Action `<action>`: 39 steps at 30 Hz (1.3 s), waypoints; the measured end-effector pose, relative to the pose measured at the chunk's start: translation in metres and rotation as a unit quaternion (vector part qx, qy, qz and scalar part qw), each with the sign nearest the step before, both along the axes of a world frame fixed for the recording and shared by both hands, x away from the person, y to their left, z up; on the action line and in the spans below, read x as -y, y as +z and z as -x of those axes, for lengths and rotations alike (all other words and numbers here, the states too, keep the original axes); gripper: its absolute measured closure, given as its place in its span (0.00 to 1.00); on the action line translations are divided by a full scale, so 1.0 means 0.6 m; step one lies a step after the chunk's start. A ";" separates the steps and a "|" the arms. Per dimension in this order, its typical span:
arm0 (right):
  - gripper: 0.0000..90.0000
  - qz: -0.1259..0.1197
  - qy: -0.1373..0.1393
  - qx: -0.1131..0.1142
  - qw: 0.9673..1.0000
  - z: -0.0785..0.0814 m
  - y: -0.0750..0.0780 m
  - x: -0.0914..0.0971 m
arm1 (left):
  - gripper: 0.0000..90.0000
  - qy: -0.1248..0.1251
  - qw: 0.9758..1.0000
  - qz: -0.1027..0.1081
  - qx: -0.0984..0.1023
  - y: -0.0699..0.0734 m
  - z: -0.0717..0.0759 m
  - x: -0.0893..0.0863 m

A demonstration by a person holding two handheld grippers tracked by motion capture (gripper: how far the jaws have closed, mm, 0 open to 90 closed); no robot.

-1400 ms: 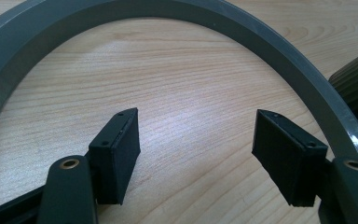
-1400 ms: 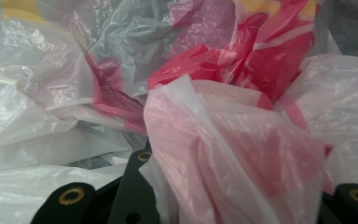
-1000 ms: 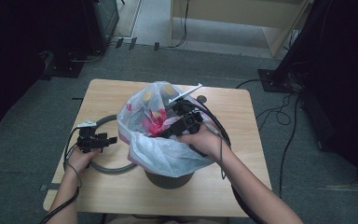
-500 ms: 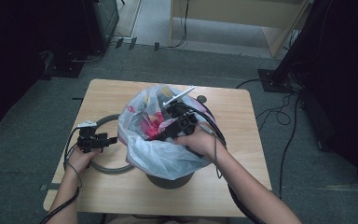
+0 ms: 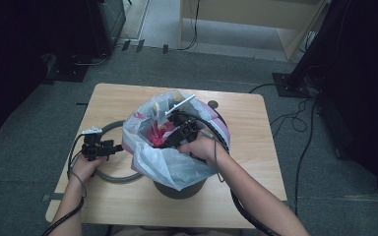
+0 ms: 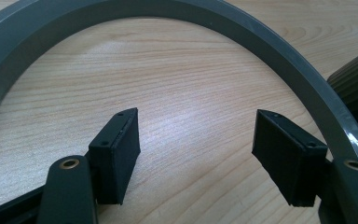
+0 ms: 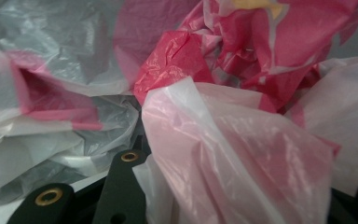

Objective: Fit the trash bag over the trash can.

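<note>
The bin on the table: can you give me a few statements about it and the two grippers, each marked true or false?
1. A plastic bag lines the bin. True.
2. The left gripper is inside the bag. False: it rests on the table by a grey ring.
3. The left gripper's jaws stand apart with nothing between them. True.
4. The right gripper reaches into the bag, among red and white plastic. True.
5. The grey ring sits on the bin's rim. False: it lies flat on the table beside it.
</note>
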State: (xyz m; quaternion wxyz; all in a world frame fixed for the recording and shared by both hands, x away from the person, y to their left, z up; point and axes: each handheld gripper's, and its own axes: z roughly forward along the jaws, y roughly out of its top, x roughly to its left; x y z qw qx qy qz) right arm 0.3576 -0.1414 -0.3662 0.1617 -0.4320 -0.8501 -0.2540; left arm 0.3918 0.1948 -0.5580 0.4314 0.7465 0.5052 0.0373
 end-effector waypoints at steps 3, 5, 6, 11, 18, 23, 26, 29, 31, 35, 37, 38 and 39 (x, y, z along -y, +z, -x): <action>0.66 0.005 0.005 0.003 1.000 -0.002 -0.009 -0.007 | 0.36 -0.001 1.000 -0.002 0.001 0.000 0.000 0.001; 0.59 0.008 0.006 0.004 1.000 -0.004 -0.016 -0.012 | 0.36 -0.001 1.000 -0.001 0.001 0.000 0.000 0.001; 0.58 0.010 0.006 0.002 1.000 -0.005 -0.020 -0.014 | 0.36 -0.001 1.000 0.000 0.000 0.000 0.000 0.001; 0.42 0.020 -0.001 0.014 1.000 -0.009 -0.038 -0.025 | 0.36 -0.002 1.000 -0.001 0.000 0.000 0.000 0.001; 0.32 0.022 -0.021 0.025 0.999 -0.015 -0.053 -0.033 | 0.36 -0.003 1.000 -0.002 0.001 0.000 -0.001 0.001; 0.28 0.031 -0.011 0.055 0.998 -0.017 -0.065 -0.035 | 0.36 -0.004 1.000 -0.003 0.002 0.000 -0.001 0.001; 0.28 0.032 -0.015 0.054 0.998 -0.017 -0.061 -0.035 | 0.36 -0.003 1.000 -0.001 0.002 0.000 -0.001 0.001; 0.28 0.019 -0.021 0.049 0.998 -0.018 -0.046 -0.030 | 0.36 -0.003 1.000 -0.001 0.002 0.000 -0.001 0.001; 0.28 0.021 -0.025 0.050 0.998 -0.017 -0.033 -0.024 | 0.36 -0.003 1.000 -0.001 0.002 0.000 -0.001 0.001; 0.28 0.024 -0.035 0.053 0.998 -0.014 -0.007 -0.013 | 0.36 -0.003 1.000 -0.003 0.002 0.000 -0.001 0.001; 0.28 0.024 -0.036 0.058 0.997 -0.011 0.005 -0.007 | 0.36 -0.003 1.000 -0.002 0.002 0.000 -0.001 0.001; 0.28 0.026 -0.035 0.059 0.997 -0.009 0.010 -0.004 | 0.36 -0.003 1.000 -0.003 0.002 0.000 -0.001 0.001; 0.28 0.026 -0.038 0.061 0.997 -0.007 0.016 -0.001 | 0.36 -0.003 1.000 -0.003 0.002 0.000 -0.001 0.001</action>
